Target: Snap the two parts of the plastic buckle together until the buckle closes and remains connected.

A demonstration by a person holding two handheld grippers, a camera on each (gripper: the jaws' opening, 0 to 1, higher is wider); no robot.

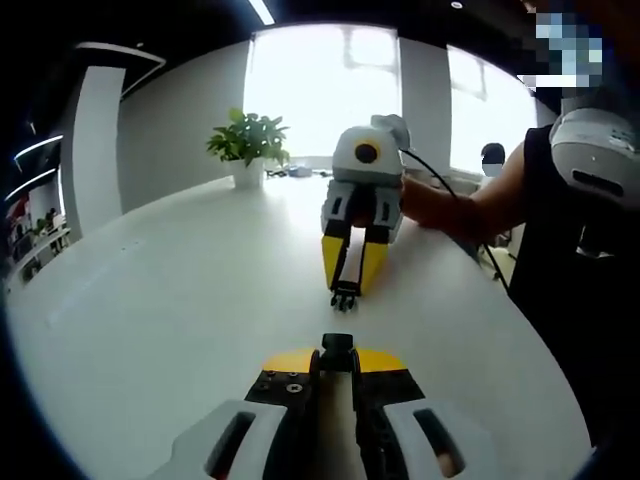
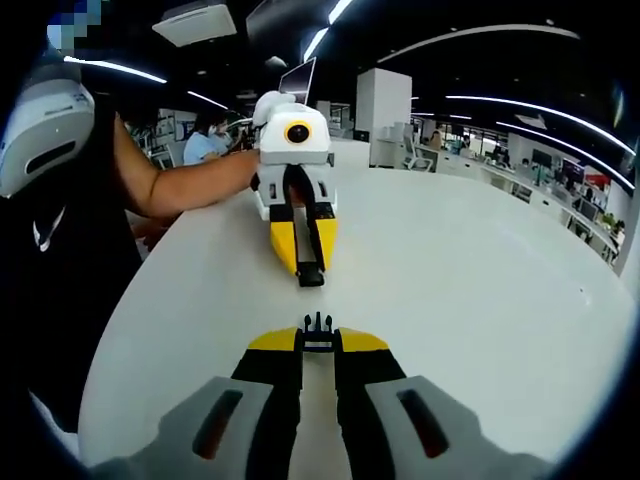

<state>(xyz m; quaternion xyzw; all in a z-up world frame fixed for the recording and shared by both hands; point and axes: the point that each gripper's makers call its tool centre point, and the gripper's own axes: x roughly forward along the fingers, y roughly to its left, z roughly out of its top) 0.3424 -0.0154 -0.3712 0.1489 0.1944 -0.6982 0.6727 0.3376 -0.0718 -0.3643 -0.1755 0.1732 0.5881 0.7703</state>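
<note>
Left gripper view: jaws pinch boxy black buckle socket.

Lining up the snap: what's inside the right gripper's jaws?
The pronged buckle half, pinched at the right gripper's tips, prongs poking forward. Its rear is covered by the jaws. The left gripper holds the socket half opposite, apart above the table.

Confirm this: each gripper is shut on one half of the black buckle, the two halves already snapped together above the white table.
Not snapped together. The left gripper is shut on the socket half and the right gripper is shut on the pronged half, but both gripper views show a bare stretch of the white table between the halves, so they are apart.
</note>
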